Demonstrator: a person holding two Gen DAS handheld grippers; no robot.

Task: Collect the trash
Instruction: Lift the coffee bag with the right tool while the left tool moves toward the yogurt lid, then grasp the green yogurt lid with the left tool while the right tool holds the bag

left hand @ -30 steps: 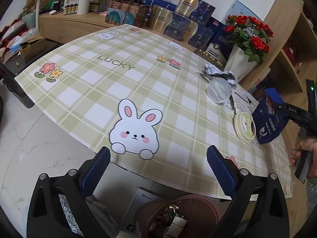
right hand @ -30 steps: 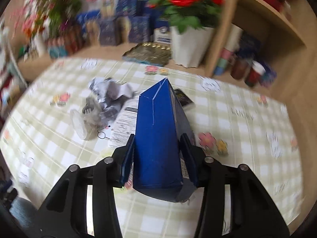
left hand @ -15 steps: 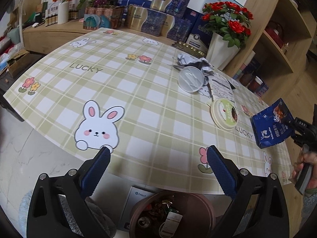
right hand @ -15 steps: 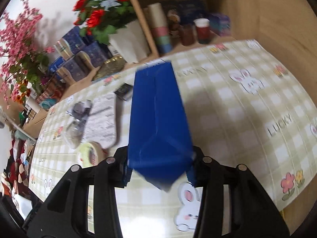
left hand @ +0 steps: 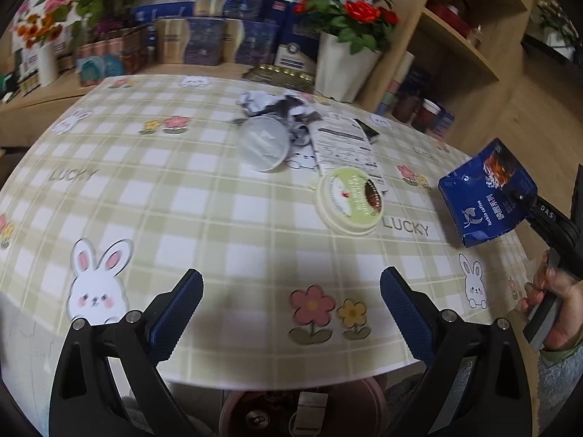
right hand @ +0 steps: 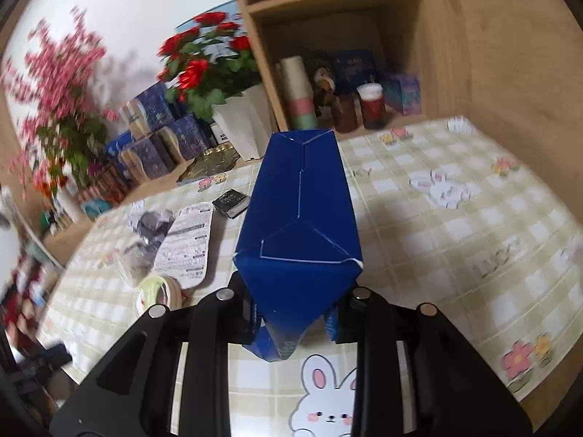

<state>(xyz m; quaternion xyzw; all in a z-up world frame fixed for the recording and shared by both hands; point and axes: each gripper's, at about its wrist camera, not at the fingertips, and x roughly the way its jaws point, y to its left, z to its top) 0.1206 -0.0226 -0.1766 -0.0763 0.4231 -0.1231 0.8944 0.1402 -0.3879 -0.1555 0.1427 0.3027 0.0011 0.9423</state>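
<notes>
At the left, the left gripper is held wide open and empty above the near edge of the checked tablecloth, over a brown trash bin seen below the table edge. Near the middle of the table, a clear plastic lid, crumpled paper, a printed sheet and a round green-labelled tub are left lying. At the right, a blue coffee bag is clamped in the right gripper, whose jaws have just been closing on it, and is held above the table.
</notes>
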